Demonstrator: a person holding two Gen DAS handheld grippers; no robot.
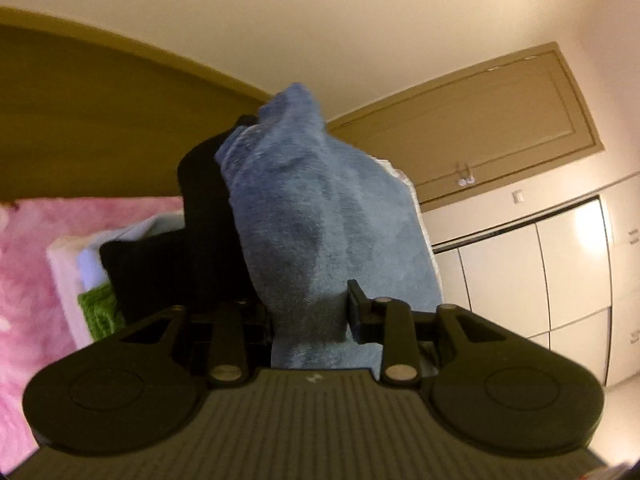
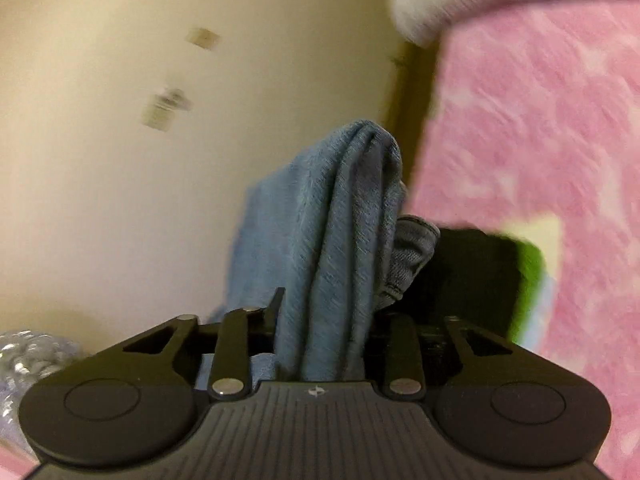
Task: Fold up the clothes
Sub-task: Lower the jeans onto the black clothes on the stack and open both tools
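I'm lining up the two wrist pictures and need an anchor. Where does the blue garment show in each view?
Left wrist: the blue garment rises through the centre, between the fingers of the left hand-held gripper.
Right wrist: it stands centre, slightly left, between the fingers of the right hand-held gripper.
Shared landmark: the pink fluffy blanket at far left, at right.

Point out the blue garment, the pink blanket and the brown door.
blue garment (image 1: 320,216): left wrist view, middle of the bunched fabric.
pink blanket (image 2: 532,152): right wrist view, open fluffy surface.
brown door (image 1: 472,128): left wrist view, centre of its panel.
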